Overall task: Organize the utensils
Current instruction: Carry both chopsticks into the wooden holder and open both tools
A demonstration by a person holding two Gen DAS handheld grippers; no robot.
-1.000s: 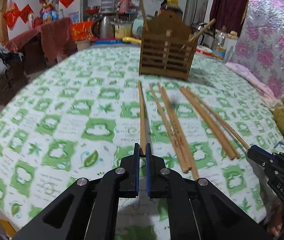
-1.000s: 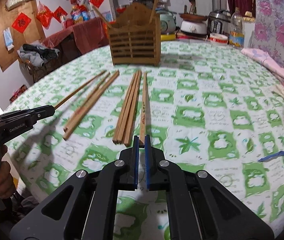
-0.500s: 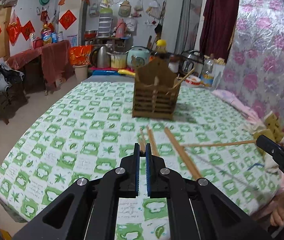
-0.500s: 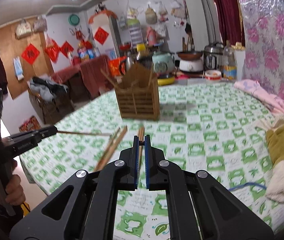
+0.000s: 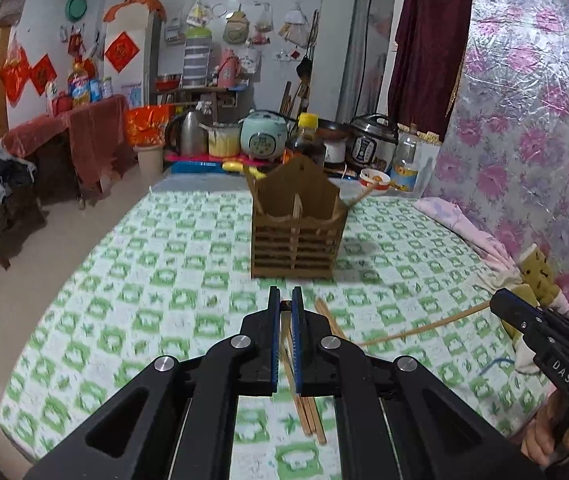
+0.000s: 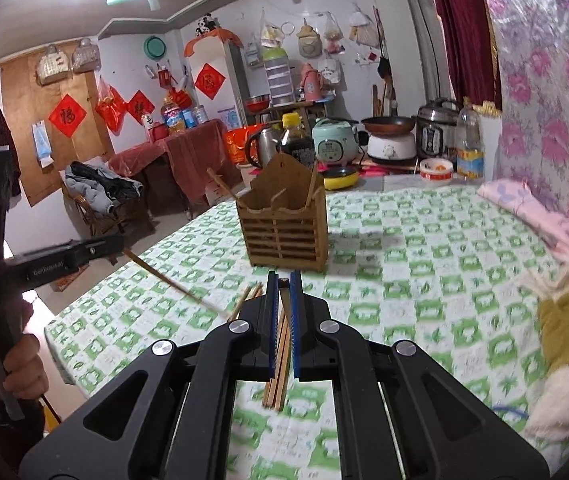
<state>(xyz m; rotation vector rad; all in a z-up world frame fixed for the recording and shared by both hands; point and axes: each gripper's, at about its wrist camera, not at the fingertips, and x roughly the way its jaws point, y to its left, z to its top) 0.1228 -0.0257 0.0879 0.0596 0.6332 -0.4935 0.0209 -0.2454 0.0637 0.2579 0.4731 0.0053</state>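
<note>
A wooden slatted utensil holder (image 5: 294, 236) stands mid-table with a few chopsticks in it; it also shows in the right wrist view (image 6: 282, 226). My left gripper (image 5: 285, 305) is shut on a wooden chopstick (image 6: 172, 280), lifted above the table. My right gripper (image 6: 283, 280) is shut on another chopstick (image 5: 420, 328), also lifted. Several loose chopsticks (image 5: 308, 408) lie on the green-patterned tablecloth below both grippers, and show in the right wrist view (image 6: 278, 356) too.
Kettle, rice cookers (image 5: 262, 138), bottles and bowls stand along the table's far edge. A pink cloth (image 6: 532, 208) and a plush toy (image 6: 564, 320) lie at the right edge. The table's left edge drops to the floor.
Both grippers have risen from the table, each lifting one chopstick off the cloth. The holder now sits lower and farther in both views.
</note>
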